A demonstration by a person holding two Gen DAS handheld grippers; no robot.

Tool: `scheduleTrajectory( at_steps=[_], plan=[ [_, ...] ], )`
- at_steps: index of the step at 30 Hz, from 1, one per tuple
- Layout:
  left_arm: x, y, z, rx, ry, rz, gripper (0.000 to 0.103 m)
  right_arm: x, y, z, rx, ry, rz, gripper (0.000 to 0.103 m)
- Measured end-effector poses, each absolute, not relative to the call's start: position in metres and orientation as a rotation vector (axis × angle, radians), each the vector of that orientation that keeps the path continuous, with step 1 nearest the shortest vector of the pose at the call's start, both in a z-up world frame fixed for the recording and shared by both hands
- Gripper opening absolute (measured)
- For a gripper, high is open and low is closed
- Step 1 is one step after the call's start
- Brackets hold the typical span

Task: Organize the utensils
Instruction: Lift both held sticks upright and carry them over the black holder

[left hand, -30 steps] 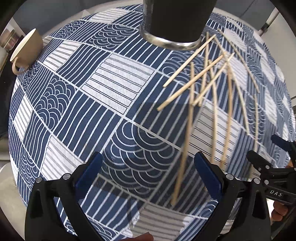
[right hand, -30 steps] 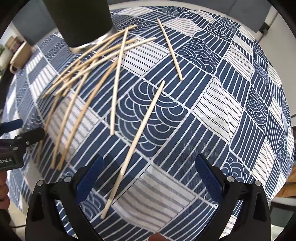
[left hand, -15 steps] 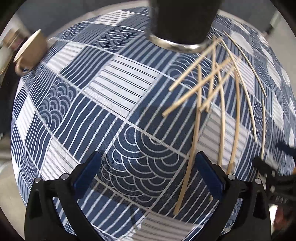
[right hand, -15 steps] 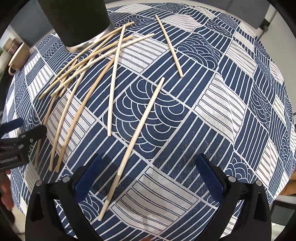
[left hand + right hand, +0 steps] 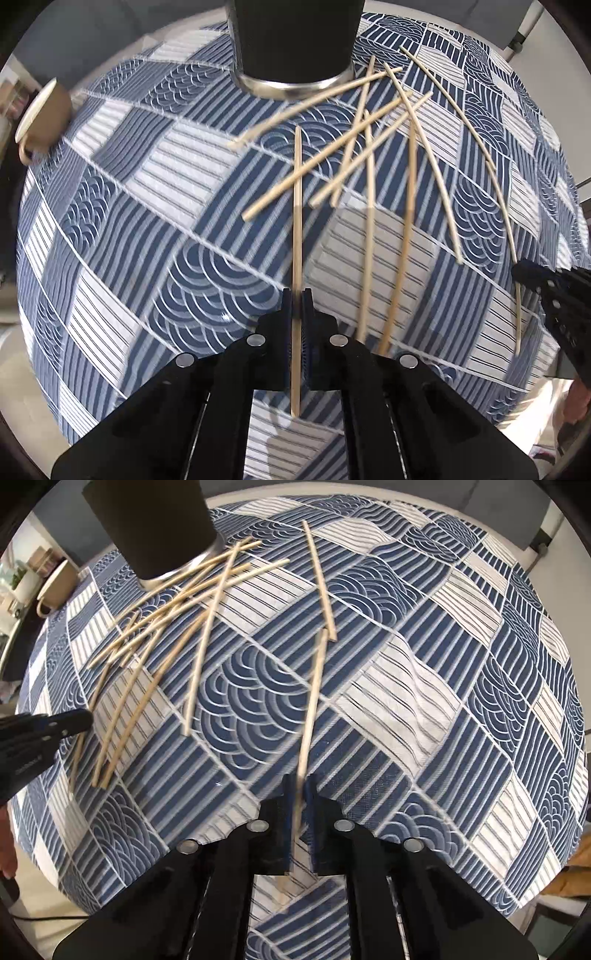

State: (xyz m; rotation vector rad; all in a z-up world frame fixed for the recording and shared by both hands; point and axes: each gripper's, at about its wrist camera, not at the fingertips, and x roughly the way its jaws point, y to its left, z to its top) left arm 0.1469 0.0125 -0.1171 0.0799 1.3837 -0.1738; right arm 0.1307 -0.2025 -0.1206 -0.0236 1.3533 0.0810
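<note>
Left wrist view. The left claw [image 5: 296, 295] was clenched on one pale wooden chopstick [image 5: 296, 206], the blue pads having just been closing with the stick between them. The grip sat toward the near end, a short tail showing below the pads and the long part running up the frame. Judgement: holding near one end leaves the free length to go first into a holder. The remaining loose pale wooden chopsticks [image 5: 406, 206] lay crossed and fanned over the blue-and-white patterned cloth on the table [image 5: 147, 206], centre to right of frame. A tall dark cylindrical cup with a metal base rim [image 5: 291, 40] stood at top centre, one stick's end touching or just beside its rim. Its mouth was out of frame, so contents could not be told. A beige mug [image 5: 40, 118] sat at the upper left edge, interior not visible. The other claw's black tip entered at right.

Right wrist view. The right claw [image 5: 300, 794] was likewise clenched on a second pale chopstick [image 5: 314, 690], jaws just closed on it; motion blur softened the contact. The pile [image 5: 147, 646] lay upper left beside the dark cup [image 5: 155, 524]. Judgement: one stick per claw suggests pairing them for the cup; nothing seen in it yet.
</note>
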Motion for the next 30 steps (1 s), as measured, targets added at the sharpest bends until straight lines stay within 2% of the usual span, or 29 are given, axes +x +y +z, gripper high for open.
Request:
scheduleTrajectory(
  at_steps=[6,11,17,23,30],
  plan=[
    [0.117,0.029,-0.119,0.021,1.464,-0.152,0.005,0.128,-0.237,-0.110,0.035,1.367,0.127,0.005],
    [0.089,0.072,-0.117,-0.078,1.471,-0.102,0.005,0.128,-0.261,-0.096,0.122,1.341,0.148,0.005],
    [0.070,0.131,-0.105,-0.059,1.473,0.017,0.005,0.116,-0.254,-0.067,0.225,1.292,0.127,0.005],
    [0.082,0.170,-0.069,-0.058,1.356,0.053,0.005,0.122,-0.257,-0.015,0.249,1.159,0.156,0.005],
    [0.164,0.172,0.004,-0.106,1.130,-0.116,0.005,0.173,-0.223,0.050,0.281,0.948,0.251,0.005]
  ],
)
